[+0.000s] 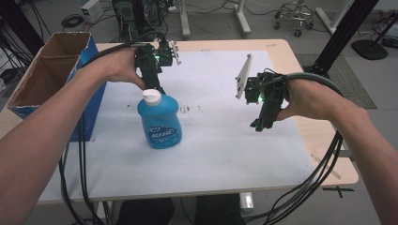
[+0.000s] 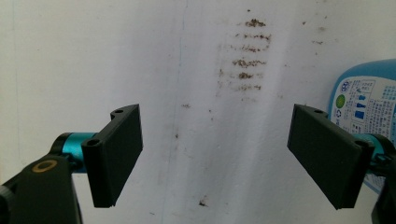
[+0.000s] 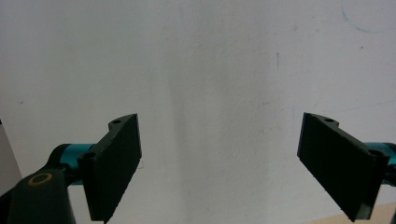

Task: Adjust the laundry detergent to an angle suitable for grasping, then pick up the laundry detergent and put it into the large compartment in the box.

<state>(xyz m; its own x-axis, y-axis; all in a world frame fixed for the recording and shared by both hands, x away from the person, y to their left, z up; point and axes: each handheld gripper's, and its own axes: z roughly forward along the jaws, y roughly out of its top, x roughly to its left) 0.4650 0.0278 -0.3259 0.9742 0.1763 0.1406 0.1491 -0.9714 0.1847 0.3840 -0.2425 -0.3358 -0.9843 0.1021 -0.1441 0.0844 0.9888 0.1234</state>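
Blue bottle [image 1: 160, 123] w/ white cap [image 1: 151, 96] stands upright on the white mat [image 1: 220, 150], left of centre, label facing the person.

L gripper [image 1: 157, 86] sits just behind the bottle, at cap level, pointing down at the mat. From the high view I can't tell if it touches the cap. In the left gripper view its jaws are spread wide w/ nothing between them, just bare mat and a patch of brown smudges [image 2: 247, 56]; the bottle [image 2: 362, 100] shows at the right edge, outside the right jaw, partly behind it.

R gripper [image 1: 259, 124] hovers over the right half of the mat, well apart from the bottle, tilted down. In the right gripper view its jaws are also wide, empty, bare mat between them.

Cardboard box [image 1: 51, 70], open top, blue side, at the left table edge, near the L forearm. Black cables trail from both grippers down past the table's front edge. Wooden tabletop [image 1: 324, 140] shows beyond the mat on the right.
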